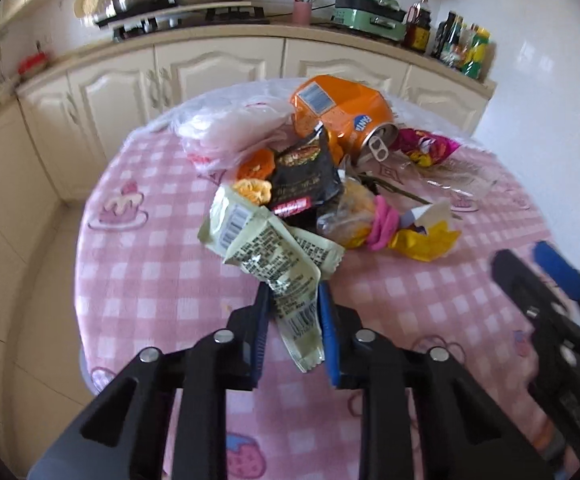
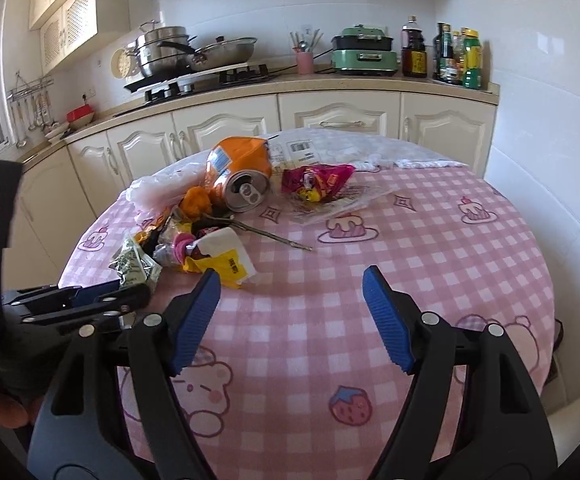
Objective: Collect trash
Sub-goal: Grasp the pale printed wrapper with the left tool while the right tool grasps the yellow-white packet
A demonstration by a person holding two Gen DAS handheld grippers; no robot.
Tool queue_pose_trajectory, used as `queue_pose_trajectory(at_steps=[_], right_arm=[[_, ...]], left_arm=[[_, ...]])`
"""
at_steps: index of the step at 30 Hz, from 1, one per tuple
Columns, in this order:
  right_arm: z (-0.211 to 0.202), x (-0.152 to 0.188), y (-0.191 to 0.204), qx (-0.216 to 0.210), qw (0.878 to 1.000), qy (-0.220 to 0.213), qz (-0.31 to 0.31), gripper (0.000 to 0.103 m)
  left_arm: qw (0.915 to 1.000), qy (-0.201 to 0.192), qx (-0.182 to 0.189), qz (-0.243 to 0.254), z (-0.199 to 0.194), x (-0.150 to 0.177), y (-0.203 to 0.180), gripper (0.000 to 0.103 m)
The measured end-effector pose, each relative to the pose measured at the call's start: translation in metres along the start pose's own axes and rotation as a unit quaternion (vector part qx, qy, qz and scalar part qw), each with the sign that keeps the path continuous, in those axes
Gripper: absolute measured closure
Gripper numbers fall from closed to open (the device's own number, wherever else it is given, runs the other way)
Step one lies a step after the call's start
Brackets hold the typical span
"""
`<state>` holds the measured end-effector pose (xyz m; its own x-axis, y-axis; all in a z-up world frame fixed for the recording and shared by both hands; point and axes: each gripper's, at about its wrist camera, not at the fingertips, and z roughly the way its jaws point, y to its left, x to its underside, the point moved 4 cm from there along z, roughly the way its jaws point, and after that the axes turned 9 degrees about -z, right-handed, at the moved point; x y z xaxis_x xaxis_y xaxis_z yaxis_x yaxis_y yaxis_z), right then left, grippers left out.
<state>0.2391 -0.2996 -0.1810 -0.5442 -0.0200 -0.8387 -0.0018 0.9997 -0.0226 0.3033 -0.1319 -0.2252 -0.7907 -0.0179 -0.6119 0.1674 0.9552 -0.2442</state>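
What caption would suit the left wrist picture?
Left gripper pinching a pale green wrapper at the near edge of a litter pile on a pink checked tablecloth.

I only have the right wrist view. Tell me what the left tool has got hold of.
Observer: The left tool is shut on the pale green wrapper. Its blue pads pinch the wrapper's near end, by a barcode.
Operator: Say what lies straight behind that wrapper.
Observer: A black snack packet, crumpled, lying between the wrapper and the orange can.
Operator: Read me the brand on the can.
Observer: It says FANTA in a blue badge near the can's rim, on the side turned away from your camera.
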Motion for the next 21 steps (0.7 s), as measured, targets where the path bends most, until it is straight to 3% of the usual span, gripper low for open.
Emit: queue_pose_trajectory(at_steps=[11, 15, 17, 19, 21], right_arm=[[0.047, -0.028, 0.046, -0.063, 0.991, 0.066, -0.100, 0.028], [0.059, -0.034, 0.053, -0.015, 0.987, 0.075, -0.144, 0.028], [0.065, -0.032, 0.055, -0.031, 0.985, 0.090, -0.143, 0.029], [0.069, -0.027, 0.057, -0.044, 0.982, 0.106, -0.147, 0.051], [0.068, -0.023, 0.058, -0.051, 0.982, 0.110, -0.147, 0.056]], left_arm=[[0.9976, -0.054, 0.042, -0.013, -0.045, 0.002, 0.025, 0.084], [0.9971, -0.067, 0.037, -0.011, -0.055, 0.001, 0.031, 0.084], [0.9968, -0.067, 0.042, -0.015, -0.057, 0.002, 0.036, 0.084], [0.9966, -0.068, 0.044, -0.016, -0.058, 0.002, 0.040, 0.084], [0.9964, -0.068, 0.047, -0.019, -0.058, 0.003, 0.044, 0.084]])
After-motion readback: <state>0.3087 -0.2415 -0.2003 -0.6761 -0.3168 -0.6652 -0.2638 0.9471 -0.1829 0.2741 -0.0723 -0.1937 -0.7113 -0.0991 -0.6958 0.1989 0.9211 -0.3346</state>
